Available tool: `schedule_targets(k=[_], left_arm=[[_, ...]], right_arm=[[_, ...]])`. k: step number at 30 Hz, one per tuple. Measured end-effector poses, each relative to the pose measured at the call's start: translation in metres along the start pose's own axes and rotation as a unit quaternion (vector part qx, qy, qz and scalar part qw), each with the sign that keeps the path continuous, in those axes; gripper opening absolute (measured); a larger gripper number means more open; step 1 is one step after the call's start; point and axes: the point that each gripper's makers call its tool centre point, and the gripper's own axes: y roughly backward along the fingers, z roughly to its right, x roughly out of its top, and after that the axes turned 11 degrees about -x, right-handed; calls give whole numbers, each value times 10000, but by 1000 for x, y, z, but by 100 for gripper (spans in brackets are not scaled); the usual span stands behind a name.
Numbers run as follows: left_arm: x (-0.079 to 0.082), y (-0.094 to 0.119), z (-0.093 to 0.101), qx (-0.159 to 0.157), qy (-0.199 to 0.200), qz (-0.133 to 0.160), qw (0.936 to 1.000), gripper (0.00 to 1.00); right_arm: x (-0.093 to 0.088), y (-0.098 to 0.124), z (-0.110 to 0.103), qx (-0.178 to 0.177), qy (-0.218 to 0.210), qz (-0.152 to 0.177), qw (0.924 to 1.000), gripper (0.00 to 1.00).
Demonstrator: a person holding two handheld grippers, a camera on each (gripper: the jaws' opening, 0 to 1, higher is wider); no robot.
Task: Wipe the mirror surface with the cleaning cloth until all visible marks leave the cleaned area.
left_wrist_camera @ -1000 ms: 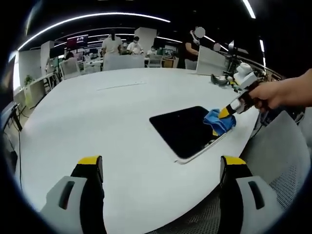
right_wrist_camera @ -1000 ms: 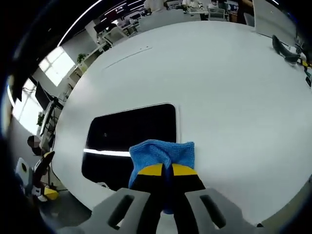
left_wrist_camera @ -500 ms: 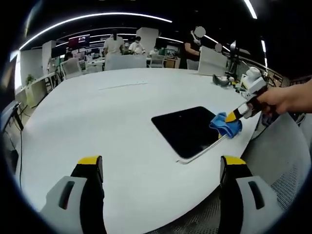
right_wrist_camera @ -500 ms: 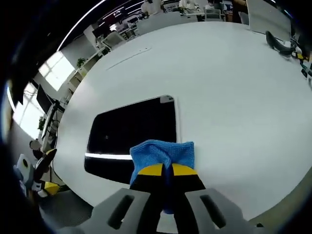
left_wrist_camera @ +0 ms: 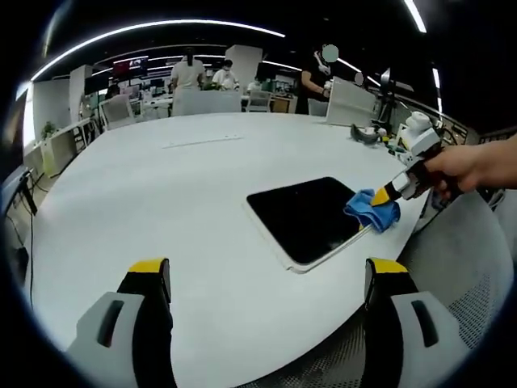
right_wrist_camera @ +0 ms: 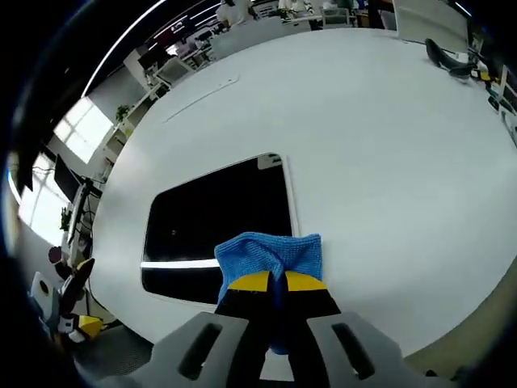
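A flat dark mirror [left_wrist_camera: 311, 217] [right_wrist_camera: 218, 214] with a white rim lies on the white table [left_wrist_camera: 161, 202] near its right edge. My right gripper [right_wrist_camera: 269, 282] is shut on a blue cleaning cloth [right_wrist_camera: 271, 255] that rests on the mirror's near corner. In the left gripper view that right gripper [left_wrist_camera: 381, 194] comes in from the right in a person's hand [left_wrist_camera: 477, 166], pressing the blue cloth [left_wrist_camera: 373, 210] onto the mirror's right corner. My left gripper [left_wrist_camera: 266, 275] hovers open over the near table edge, nothing between its jaws, well short of the mirror.
A grey mesh chair [left_wrist_camera: 464, 267] stands off the table's right edge. A dark object and small items [right_wrist_camera: 452, 56] sit at the table's far side. People and desks [left_wrist_camera: 202, 77] fill the room behind. A white panel [left_wrist_camera: 349, 101] stands at the far right.
The right gripper and cloth shifted slightly along the mirror's right corner. Both views moved a little with the hands; the left gripper stayed open.
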Motion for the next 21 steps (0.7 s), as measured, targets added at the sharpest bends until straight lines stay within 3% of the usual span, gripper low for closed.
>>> schedule_targets(k=[13, 18, 21], left_arm=[[0, -2, 4, -134, 102, 33, 9999, 99], [-1, -2, 4, -142, 66, 14, 9999, 99], [5, 3, -3, 35, 22, 187, 9998, 99]], right_arm=[[1, -2, -9, -16, -148, -65, 9999, 0], [-2, -3, -23, 33, -82, -102, 9999, 0], [-2, -5, -34, 75, -4, -110, 9999, 0]])
